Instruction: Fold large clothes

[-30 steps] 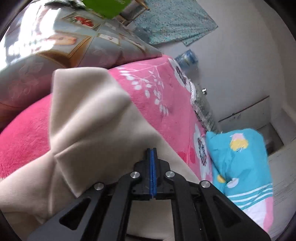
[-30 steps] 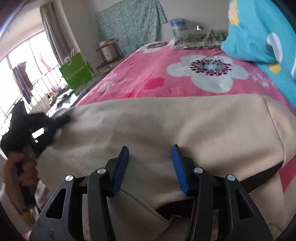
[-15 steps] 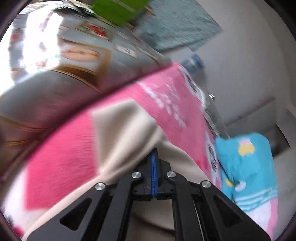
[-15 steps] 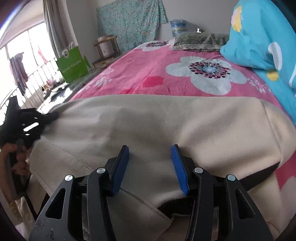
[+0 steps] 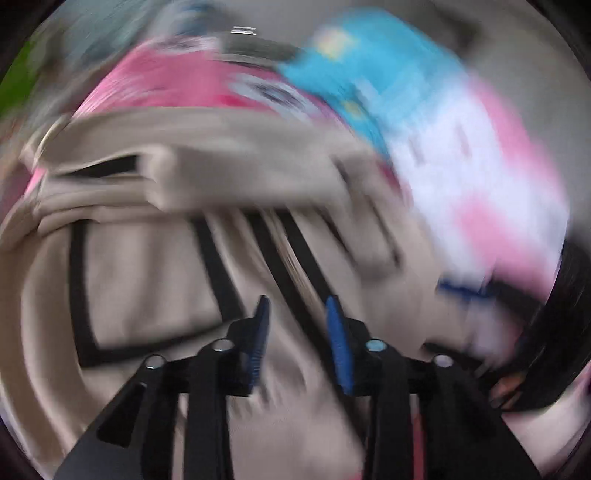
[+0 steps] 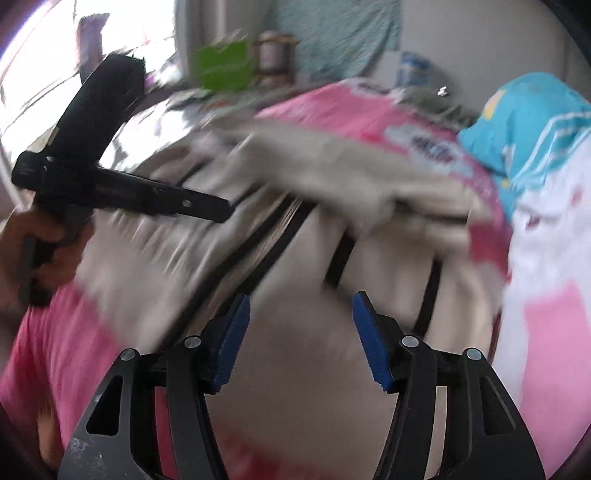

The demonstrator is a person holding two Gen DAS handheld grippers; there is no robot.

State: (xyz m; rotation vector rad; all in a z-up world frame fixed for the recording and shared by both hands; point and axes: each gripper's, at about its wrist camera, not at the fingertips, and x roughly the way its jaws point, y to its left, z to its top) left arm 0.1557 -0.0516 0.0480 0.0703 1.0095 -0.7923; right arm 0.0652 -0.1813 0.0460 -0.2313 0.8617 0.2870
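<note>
A large beige garment [image 5: 155,280] with black trim stripes lies on the pink floral bed cover [image 5: 166,85]; both views are motion-blurred. A folded beige flap [image 5: 240,173] lies across its far part. My left gripper [image 5: 297,336] is open just above the garment and holds nothing. My right gripper [image 6: 301,339] is open over the garment [image 6: 295,387], empty. The left gripper also shows in the right wrist view [image 6: 207,206], held in a hand at the left.
A blue, white and pink pillow [image 5: 424,122] lies at the right of the bed, also seen in the right wrist view [image 6: 528,122]. A green bag [image 6: 225,68], a small stand and a patterned hanging cloth [image 6: 340,33] stand beyond the bed by the window.
My left gripper has let go of the beige cloth, opened and swung over the garment. My right gripper has opened wider and pulled back. The garment now lies folded over with black trim showing.
</note>
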